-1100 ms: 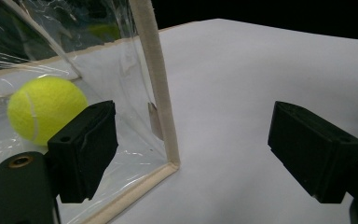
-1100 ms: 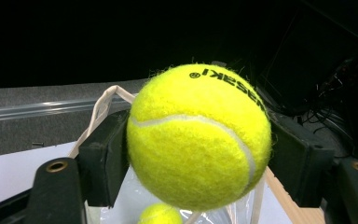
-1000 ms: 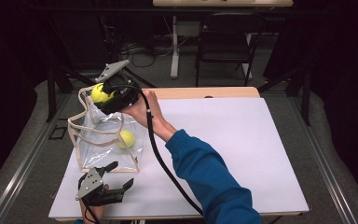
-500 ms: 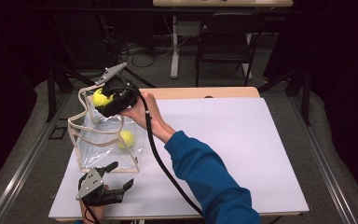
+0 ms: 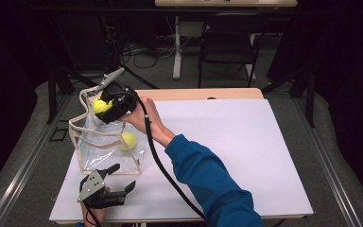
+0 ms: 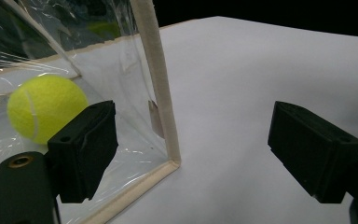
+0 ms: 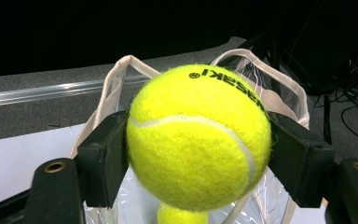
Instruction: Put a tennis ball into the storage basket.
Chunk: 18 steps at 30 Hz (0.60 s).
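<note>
A yellow tennis ball [image 7: 198,135] is clamped between the jaws of my right gripper [image 7: 198,154], shut on it. In the high view that gripper [image 5: 103,107] hangs over the open top of a clear plastic bag [image 5: 99,153] with cream trim, at the table's left. A second tennis ball [image 5: 128,140] lies inside the bag, seen through the wall in the left gripper view [image 6: 44,107]. My left gripper [image 5: 122,177] rests near the front edge just before the bag, open, its jaws either side of the bag's near corner [image 6: 170,161] without touching it.
The white table top [image 5: 227,146] stretches to the right of the bag. A black cable [image 5: 158,163] trails from the right gripper along the blue sleeve [image 5: 208,184]. Beyond the table stand a chair [image 5: 227,42] and dark stands.
The right gripper with its ball has sunk a little toward the bag's opening. The left gripper has stayed where it was.
</note>
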Motion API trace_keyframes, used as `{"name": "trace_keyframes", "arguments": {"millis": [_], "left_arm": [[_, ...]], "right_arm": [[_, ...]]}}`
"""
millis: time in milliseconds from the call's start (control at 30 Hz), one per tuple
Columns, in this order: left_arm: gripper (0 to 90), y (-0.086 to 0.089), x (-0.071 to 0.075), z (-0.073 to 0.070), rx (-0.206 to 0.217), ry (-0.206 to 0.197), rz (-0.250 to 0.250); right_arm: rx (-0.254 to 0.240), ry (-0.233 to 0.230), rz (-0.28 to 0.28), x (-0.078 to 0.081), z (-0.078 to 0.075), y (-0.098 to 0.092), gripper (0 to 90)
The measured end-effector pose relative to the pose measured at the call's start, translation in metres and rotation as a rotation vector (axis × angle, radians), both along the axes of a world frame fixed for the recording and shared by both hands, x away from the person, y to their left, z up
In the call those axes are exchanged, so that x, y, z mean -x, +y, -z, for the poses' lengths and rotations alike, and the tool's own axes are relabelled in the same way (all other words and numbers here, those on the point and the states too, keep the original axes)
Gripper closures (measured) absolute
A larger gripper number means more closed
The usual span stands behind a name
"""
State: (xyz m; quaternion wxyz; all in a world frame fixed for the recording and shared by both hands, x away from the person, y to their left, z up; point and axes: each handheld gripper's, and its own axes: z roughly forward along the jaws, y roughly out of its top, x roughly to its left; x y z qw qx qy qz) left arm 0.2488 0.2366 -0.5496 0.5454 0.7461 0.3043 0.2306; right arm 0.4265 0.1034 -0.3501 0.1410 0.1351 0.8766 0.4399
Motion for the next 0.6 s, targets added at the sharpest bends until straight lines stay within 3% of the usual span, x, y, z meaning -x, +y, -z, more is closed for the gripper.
{"name": "trace_keyframes", "arguments": {"millis": [600], "left_arm": [[16.0,0.0003,-0.0003,-0.0002,0.0,0.001,0.005]], "right_arm": [[0.061,0.034,0.01,-0.0039,0.0078,0.0096,26.1]]}}
